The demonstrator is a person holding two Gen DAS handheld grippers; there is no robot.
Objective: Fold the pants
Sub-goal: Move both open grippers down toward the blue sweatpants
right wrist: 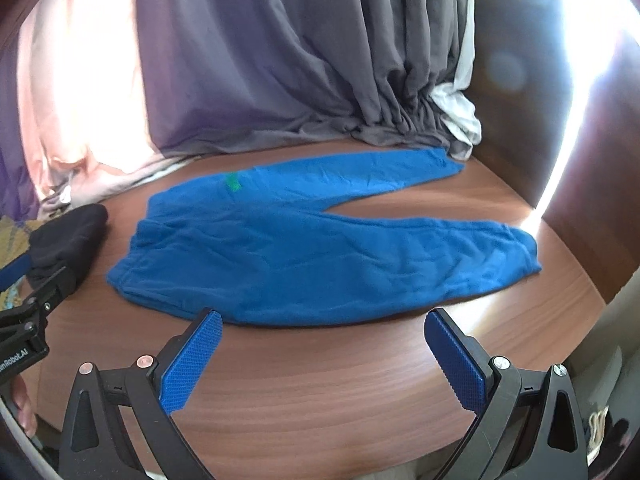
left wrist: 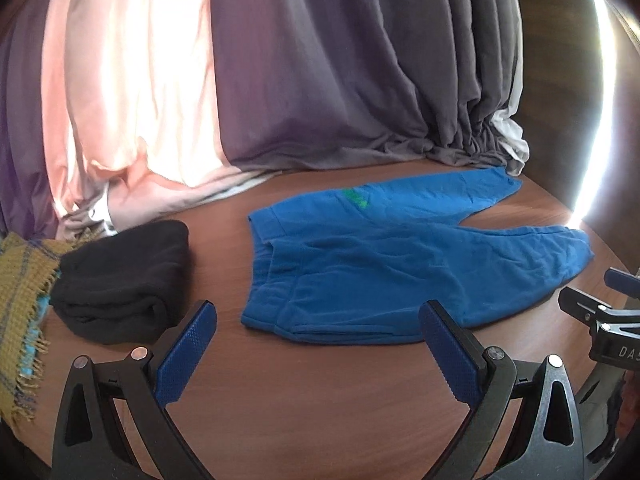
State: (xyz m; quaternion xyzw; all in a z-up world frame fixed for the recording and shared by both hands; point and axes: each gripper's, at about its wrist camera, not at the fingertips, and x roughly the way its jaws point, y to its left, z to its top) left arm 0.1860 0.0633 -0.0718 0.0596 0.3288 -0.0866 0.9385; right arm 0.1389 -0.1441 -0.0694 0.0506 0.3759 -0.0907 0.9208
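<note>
Blue pants (right wrist: 320, 248) flat on wooden table (right wrist: 320, 392), unfolded.

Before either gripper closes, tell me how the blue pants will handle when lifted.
The blue pants lie flat and wrinkled on the wooden table, so they will probably drape limply. The soft knit looks light. The separate legs would likely dangle if only the waistband is pinched.

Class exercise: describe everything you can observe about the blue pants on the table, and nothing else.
The blue pants are soft, wrinkled, fleece-like fabric, lying flat and unfolded on the wooden table. The waistband end points toward the black folded garment without touching it; the two legs spread apart in a V toward the other side. A small green mark sits near the waist. The far leg's cuff reaches the grey curtain. No fingers touch them.
</note>
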